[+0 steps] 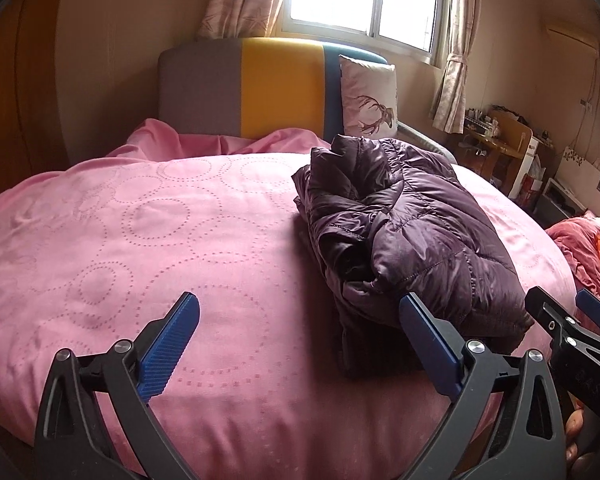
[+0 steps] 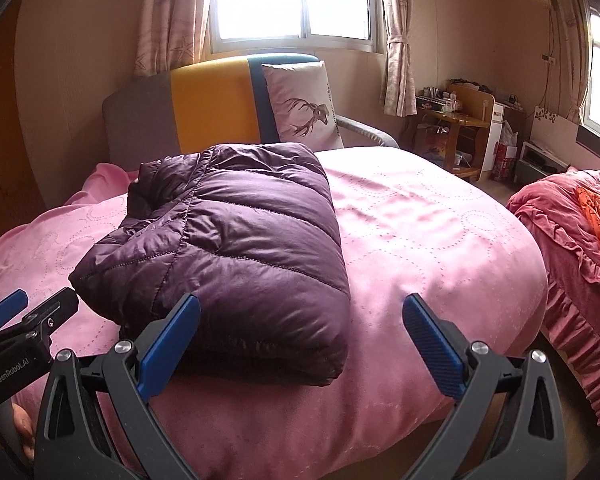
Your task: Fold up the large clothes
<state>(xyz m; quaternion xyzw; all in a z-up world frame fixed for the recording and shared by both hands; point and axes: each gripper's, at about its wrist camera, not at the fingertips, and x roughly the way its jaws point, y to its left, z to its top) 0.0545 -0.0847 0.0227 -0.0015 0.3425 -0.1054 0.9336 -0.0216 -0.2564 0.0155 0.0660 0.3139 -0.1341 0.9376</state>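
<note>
With the quilted dark-purple down jacket [image 2: 228, 248] lying folded into a compact bundle on the pink dotted-circle bedspread [image 1: 120, 240], the folding looks finished. Both the left gripper [image 1: 300, 340] and right gripper [image 2: 300, 340] stand spread wide, holding nothing; next, probably, is only tidying loose edges.

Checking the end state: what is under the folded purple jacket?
The purple jacket lies folded on the pink bedspread, which shows all around it. Whether anything else lies beneath cannot be seen; the jacket covers that patch.
</note>
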